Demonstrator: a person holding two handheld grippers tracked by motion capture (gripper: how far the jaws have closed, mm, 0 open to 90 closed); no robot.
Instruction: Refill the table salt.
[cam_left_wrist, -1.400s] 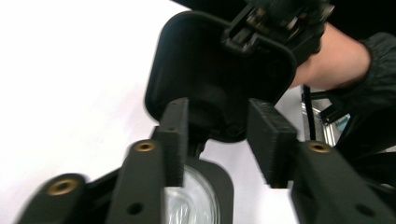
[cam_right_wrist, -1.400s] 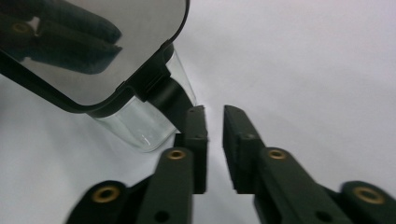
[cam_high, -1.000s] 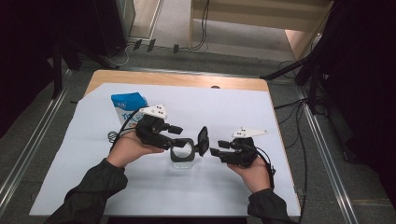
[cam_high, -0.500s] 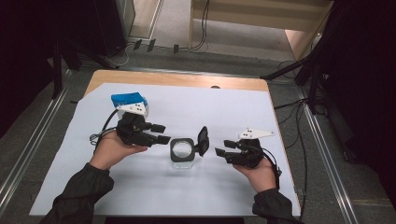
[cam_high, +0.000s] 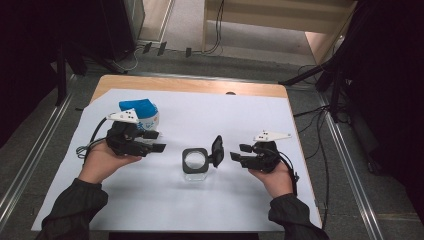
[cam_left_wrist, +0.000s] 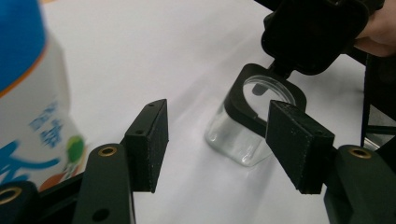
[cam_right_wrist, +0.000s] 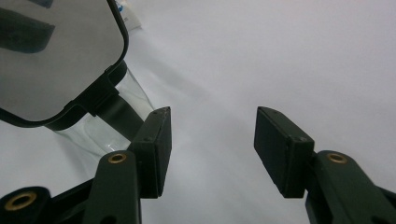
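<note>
The person's sleeves come in from the near edge of the table (cam_high: 300, 105), which is covered with a white sheet (cam_high: 210, 120). On the right, the right gripper (cam_high: 235, 157) sits in the hand with its jaws pointing left toward the middle of the sheet. Its jaws stand apart with nothing between the pads (cam_right_wrist: 158, 149); in the right gripper view bare white sheet shows in the gap.

Just left of it, near the middle of the sheet, stands a small clear jar (cam_high: 195, 170) with a black collar around its mouth. Its black flip lid (cam_high: 217, 149) is hinged open and stands upright on the jar's right side, close to the right gripper's tips but not between them. In the left gripper view the jar (cam_left_wrist: 238, 135) stands ahead and to the right of the jaws, apart from them.

Farther left, the left gripper (cam_high: 159, 141) lies in the other hand, well apart from the jar. Its jaws have just been opening and hold nothing.

Beyond it, at the far left, stands a white and blue container (cam_high: 142, 112), just beside the gripper's body.
</note>
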